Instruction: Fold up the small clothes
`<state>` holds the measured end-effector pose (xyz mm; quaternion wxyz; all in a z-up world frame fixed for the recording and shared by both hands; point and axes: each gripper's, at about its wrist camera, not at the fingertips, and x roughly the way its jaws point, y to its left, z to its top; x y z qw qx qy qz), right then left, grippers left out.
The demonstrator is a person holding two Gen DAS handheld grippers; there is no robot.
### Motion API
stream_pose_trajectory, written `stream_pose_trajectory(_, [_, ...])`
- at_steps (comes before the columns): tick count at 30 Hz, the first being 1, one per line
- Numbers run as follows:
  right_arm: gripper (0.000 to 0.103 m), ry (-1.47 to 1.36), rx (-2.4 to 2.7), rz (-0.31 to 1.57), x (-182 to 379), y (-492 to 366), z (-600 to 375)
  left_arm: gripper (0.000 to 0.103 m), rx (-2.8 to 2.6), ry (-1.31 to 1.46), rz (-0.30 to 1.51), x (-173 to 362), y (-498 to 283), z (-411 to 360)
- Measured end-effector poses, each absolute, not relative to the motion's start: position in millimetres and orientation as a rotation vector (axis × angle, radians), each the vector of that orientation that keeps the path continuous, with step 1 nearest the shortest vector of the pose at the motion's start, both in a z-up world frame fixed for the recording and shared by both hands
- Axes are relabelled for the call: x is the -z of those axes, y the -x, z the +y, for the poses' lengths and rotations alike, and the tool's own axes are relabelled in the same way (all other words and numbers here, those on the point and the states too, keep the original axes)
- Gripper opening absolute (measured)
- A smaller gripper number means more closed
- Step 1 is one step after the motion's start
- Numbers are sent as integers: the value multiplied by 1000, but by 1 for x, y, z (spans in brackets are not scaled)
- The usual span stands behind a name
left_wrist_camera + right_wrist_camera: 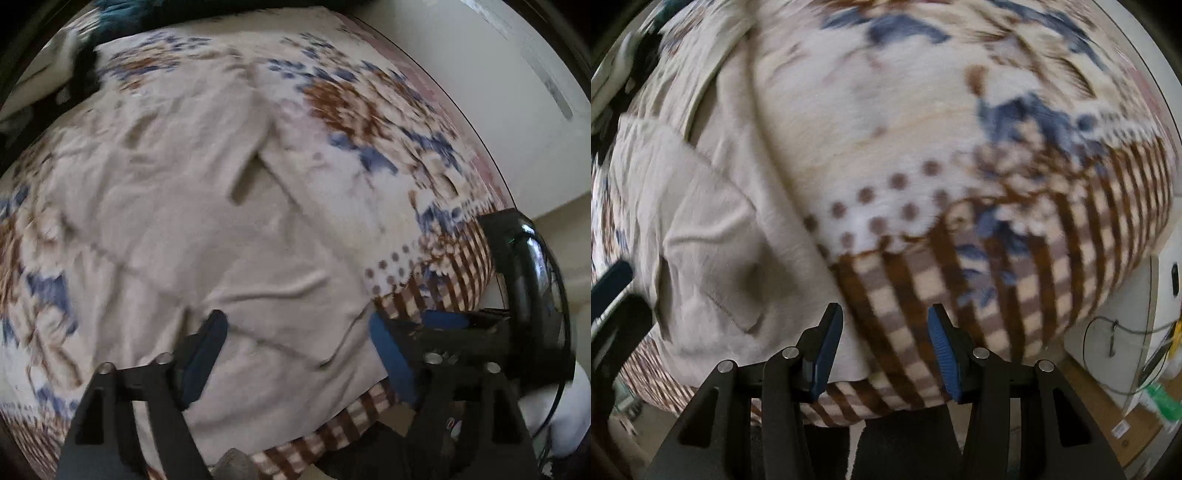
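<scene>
From the left wrist camera, the view looked steeply down on a bed covered by a patterned blanket (369, 122) with blue and brown flowers, brown dots and a brown checked border. A pale beige garment (177, 229) lay spread over the middle of the blanket, creased, with a short dark slit showing near its centre. The whole picture was blurred. The left gripper (295, 354) stood with its two blue-padded fingers wide apart above the near edge of the garment; nothing was pinched between them, and the cloth lay beneath the gap. At the right edge, the black body of the other gripper (524, 280) showed beside the blanket's checked border, one blue finger visible. A pale wall (498, 92) ran behind the bed.

From the right wrist camera, the view pointed almost straight down at the near corner of the bed. The right gripper (884, 350) had its fingers about half apart, with no cloth caught between them; under the gap lay the blanket's checked border (916, 295). The beige garment (713, 236) lay to the left, its folded edge reaching close to the left finger; touching could not be told. A pocket seam was faintly visible on it. The left gripper's dark finger (611, 284) entered at the far left. Cables (1115, 332) lay on the floor at right.
</scene>
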<state>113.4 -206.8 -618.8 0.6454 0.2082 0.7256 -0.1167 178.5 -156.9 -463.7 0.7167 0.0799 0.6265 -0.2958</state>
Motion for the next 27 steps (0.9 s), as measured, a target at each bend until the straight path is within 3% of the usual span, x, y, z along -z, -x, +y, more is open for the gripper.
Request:
stream_pose_trajectory(11, [50,-572,-6,1455,574,-139,-231,79,198,-25,1313,453,-291,-41])
stream_pose_trajectory(17, [49,-436,91,1691,621,-134,-247,79,42,52,1269,473,-365,-22])
stream_pose_trajectory(21, [49,-521,74,1680,582,-142,-288,79,-9,95,1259,480,-405,-15])
stream_pose_trajectory(27, [50,-572,52,1462,508,-231,-343,79,-9,36,1287,501,-465,-24])
